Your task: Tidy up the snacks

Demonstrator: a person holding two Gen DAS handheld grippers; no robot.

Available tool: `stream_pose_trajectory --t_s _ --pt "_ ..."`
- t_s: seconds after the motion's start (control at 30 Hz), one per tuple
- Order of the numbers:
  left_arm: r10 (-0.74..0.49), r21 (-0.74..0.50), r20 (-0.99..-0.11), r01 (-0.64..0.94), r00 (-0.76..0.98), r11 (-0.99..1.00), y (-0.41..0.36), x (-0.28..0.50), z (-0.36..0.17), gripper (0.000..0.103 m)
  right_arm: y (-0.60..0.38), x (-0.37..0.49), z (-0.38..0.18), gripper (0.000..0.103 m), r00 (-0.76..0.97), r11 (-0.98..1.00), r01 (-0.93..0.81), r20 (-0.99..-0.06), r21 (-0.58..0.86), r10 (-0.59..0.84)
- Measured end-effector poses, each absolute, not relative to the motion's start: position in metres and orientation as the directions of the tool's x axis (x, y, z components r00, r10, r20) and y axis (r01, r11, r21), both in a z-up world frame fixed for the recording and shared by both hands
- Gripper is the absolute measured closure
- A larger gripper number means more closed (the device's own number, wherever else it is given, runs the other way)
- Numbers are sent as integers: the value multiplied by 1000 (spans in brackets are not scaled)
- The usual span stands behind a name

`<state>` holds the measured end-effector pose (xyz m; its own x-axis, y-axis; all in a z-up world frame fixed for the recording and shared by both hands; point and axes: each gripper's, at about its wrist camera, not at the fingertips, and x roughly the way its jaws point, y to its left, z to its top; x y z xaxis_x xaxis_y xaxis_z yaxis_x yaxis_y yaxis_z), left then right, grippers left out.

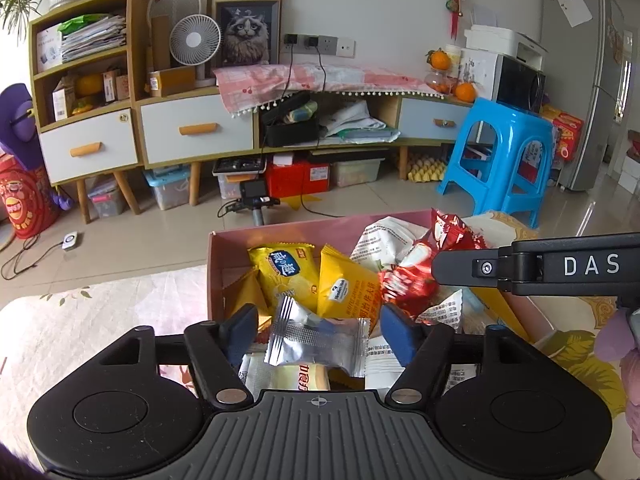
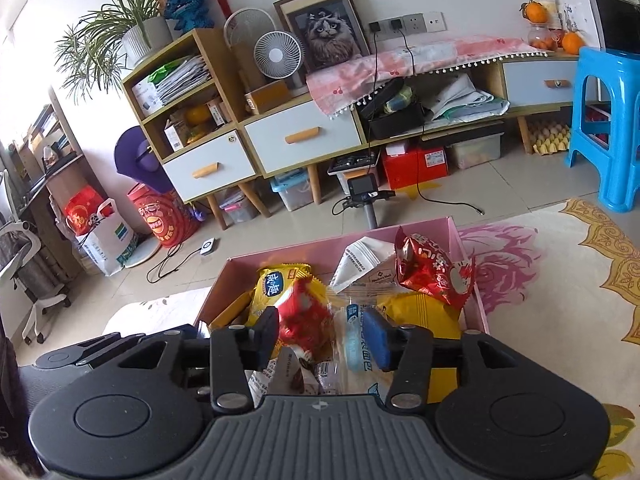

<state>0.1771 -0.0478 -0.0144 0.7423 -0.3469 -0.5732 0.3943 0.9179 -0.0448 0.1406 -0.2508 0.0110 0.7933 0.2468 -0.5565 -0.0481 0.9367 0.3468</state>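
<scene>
Both tongs hang spread wide over the pink box [image 1: 224, 264] of snacks, left tongs [image 1: 318, 330] straddling a loose silver packet [image 1: 316, 340], right tongs [image 2: 322, 334] bracketing the red wrapper [image 2: 304, 320], neither yet pinched, seemingly lining up picks.

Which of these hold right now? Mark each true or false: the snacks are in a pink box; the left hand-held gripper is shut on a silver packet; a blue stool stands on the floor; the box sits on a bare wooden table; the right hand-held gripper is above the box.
1. The snacks lie in a pink box. True.
2. The left hand-held gripper is shut on a silver packet. False: its jaws stand open, with the packet between them, not clamped.
3. A blue stool stands on the floor. True.
4. The box sits on a bare wooden table. False: it rests on a patterned rug.
5. The right hand-held gripper is above the box. True.
</scene>
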Motion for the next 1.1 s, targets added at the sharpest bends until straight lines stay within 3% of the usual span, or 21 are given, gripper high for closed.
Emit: stream_pose_trajectory --t_s 0.27,0.63,1.1 --pt "-335 -64 -581 369 741 927 -40 163 -4 21 -260 133 19 49 807 934 -27 -543 355 230" --pt "-288 -88 -609 298 739 951 -20 119 8 11 -278 96 30 20 814 964 35 -567 265 126" --pt "-106 -40 -706 110 701 993 -6 48 9 4 -256 31 28 11 741 991 24 -667 130 69"
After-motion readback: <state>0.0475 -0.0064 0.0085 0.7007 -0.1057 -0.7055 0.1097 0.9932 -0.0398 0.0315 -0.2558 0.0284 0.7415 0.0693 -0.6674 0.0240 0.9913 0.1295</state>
